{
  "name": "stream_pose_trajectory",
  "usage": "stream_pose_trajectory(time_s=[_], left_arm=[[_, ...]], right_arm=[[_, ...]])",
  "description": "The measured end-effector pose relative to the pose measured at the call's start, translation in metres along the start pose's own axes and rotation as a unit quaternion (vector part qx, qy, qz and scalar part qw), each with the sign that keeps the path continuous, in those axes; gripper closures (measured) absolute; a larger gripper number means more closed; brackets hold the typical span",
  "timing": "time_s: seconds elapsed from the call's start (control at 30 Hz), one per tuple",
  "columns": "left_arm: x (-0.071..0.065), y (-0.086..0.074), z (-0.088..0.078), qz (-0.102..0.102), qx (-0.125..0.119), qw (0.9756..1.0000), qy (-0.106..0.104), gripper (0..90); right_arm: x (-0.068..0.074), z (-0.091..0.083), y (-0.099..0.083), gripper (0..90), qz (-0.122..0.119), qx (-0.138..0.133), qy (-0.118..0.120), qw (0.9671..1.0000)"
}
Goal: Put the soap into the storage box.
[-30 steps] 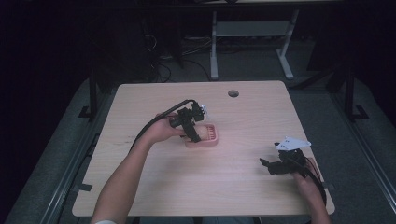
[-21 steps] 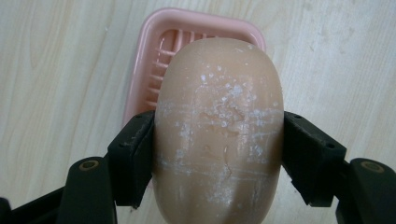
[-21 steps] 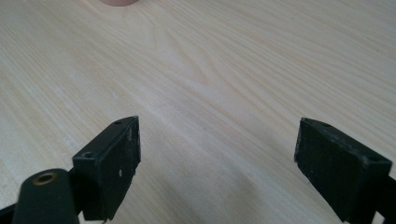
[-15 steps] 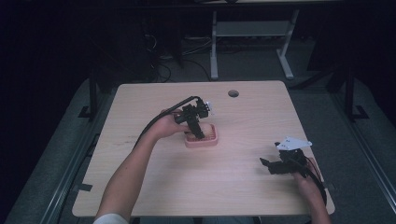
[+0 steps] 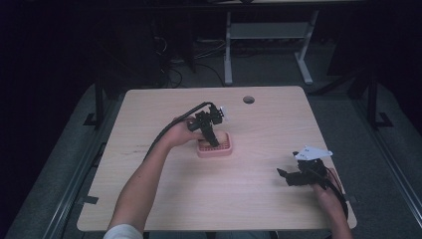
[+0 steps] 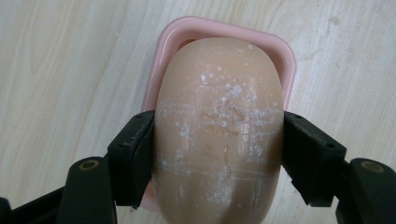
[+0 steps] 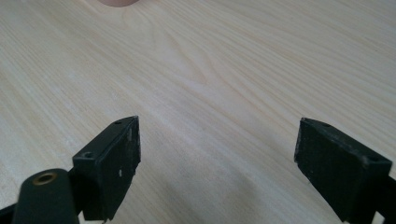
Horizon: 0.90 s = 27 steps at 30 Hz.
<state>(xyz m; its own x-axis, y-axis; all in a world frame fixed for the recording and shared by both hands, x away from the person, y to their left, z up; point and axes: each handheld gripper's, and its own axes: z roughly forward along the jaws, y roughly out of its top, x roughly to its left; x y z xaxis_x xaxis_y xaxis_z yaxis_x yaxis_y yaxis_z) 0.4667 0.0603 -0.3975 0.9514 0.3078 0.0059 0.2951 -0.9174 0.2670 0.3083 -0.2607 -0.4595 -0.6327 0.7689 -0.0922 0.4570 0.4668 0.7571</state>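
**Ana:** Soap (image 6: pixel 218 130), a tan oval bar with white flecks and scratches, sits pinched between the two black jaws of the left gripper (image 6: pixel 218 156), one jaw pressed on each long side. Directly under it is a pink dish (image 6: pixel 164 42) with rounded corners.

**Ben:** Where is that on the table (image 5: pixel 149 199)?

**Ana:** In the high view the pink dish (image 5: pixel 223 148) lies near the middle of the wooden top. The left gripper (image 5: pixel 213 140) points steeply down into it, with the left hand (image 5: pixel 186 133) wrapped round its body and the bare forearm reaching up from the bottom edge. A black cable arcs back from it.

**Ben:** Is the bar resting in the dish or held above it?

**Ana:** I cannot tell; the bar hides the dish floor in the left gripper view, and from above the gripper covers the bar.

**Ben:** And the other side?

**Ana:** The right gripper (image 5: pixel 288 177) is low over the table near the right front corner, well apart from the dish, held by the right hand (image 5: pixel 328 196). The right gripper view shows the right gripper (image 7: pixel 217 163) with its jaws spread wide over bare wood grain, nothing between them.
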Motion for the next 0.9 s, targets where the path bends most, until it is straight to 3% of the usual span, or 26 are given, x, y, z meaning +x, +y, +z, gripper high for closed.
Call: stream_pose_trajectory(time_s=[0.5,0.9], left_arm=[[0.005,0.002,0.019,-0.007,0.017,0.9998,-0.012,31.6],[0.007,0.002,0.020,-0.005,0.020,0.9997,-0.010,31.4]], right_arm=[[-0.001,0.000,0.000,13.9,0.002,-0.002,0.001,1.0000],[0.000,0.000,0.000,13.8,0.004,0.000,0.002,1.0000]])
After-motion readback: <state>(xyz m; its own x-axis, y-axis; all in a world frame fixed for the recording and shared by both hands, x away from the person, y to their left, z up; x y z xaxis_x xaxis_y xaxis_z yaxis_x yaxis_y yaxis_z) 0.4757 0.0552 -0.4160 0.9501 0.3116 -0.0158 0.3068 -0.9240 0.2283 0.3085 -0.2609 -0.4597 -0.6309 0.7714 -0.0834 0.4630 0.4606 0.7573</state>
